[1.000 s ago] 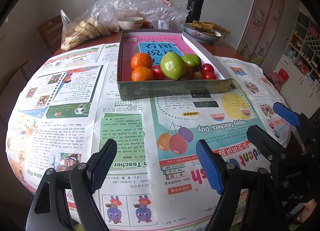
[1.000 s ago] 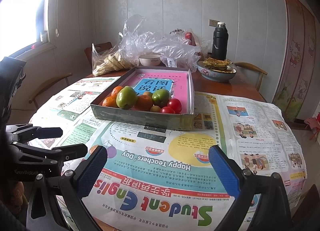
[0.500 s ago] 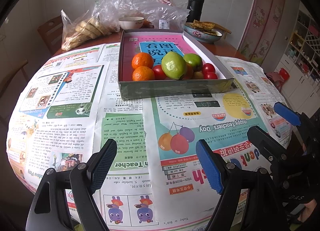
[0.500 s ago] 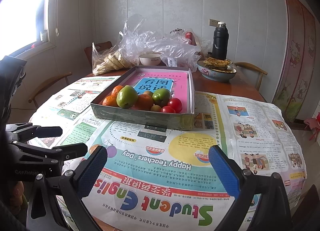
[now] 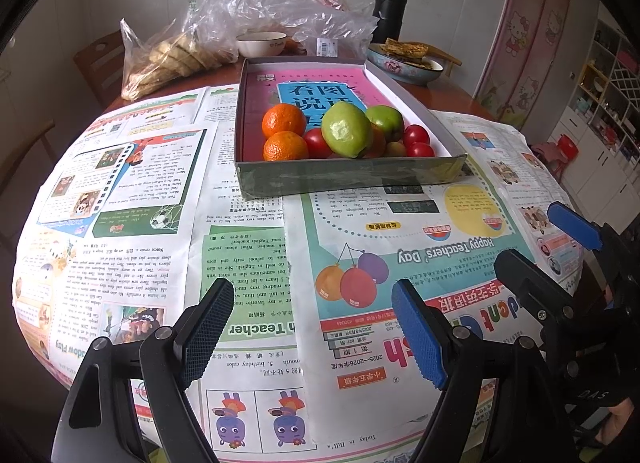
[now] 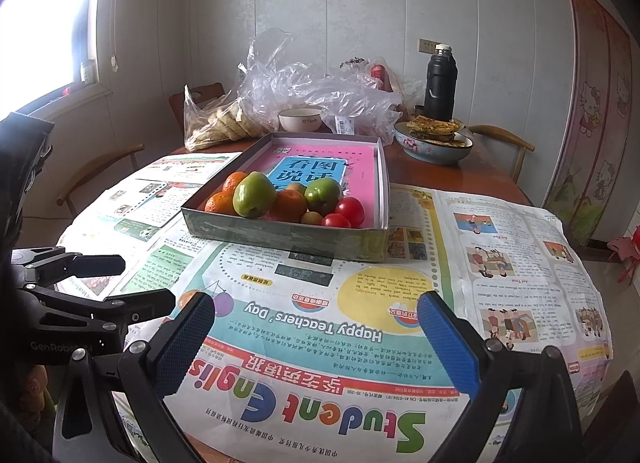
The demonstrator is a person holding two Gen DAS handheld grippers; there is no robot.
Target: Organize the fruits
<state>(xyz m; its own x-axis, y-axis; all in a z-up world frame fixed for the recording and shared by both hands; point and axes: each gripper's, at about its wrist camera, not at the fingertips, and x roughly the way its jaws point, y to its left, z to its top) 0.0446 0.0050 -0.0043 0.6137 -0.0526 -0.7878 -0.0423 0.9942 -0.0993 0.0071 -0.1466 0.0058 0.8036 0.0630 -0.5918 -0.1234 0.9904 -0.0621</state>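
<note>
From my seat at the controls, both tools hover above the newspaper-covered table [image 5: 248, 255], side by side and well short of the fruit. My left gripper [image 5: 312, 327] has its jaws spread wide with nothing between them, only newsprint below; my right gripper [image 6: 316, 339] is likewise agape and empty over the "Happy Teachers' Day" page. The fruit sits bunched at the near end of a shallow cardboard box [image 5: 352, 179], which has a pink book cover lining its floor. I count two oranges [image 5: 283, 121] at the left of the pile, a large green apple [image 5: 346, 130] in the middle with a second green one [image 5: 386, 121] just behind it, and small red tomatoes [image 5: 416, 135] at the right (a third orange shows in the right view, tucked between the apples). Beyond the box stand a white bowl [image 5: 260, 43], crumpled plastic bags [image 5: 280, 11], a black flask [image 5: 390, 3] and a patterned dish of flatbread [image 5: 404, 65].
</note>
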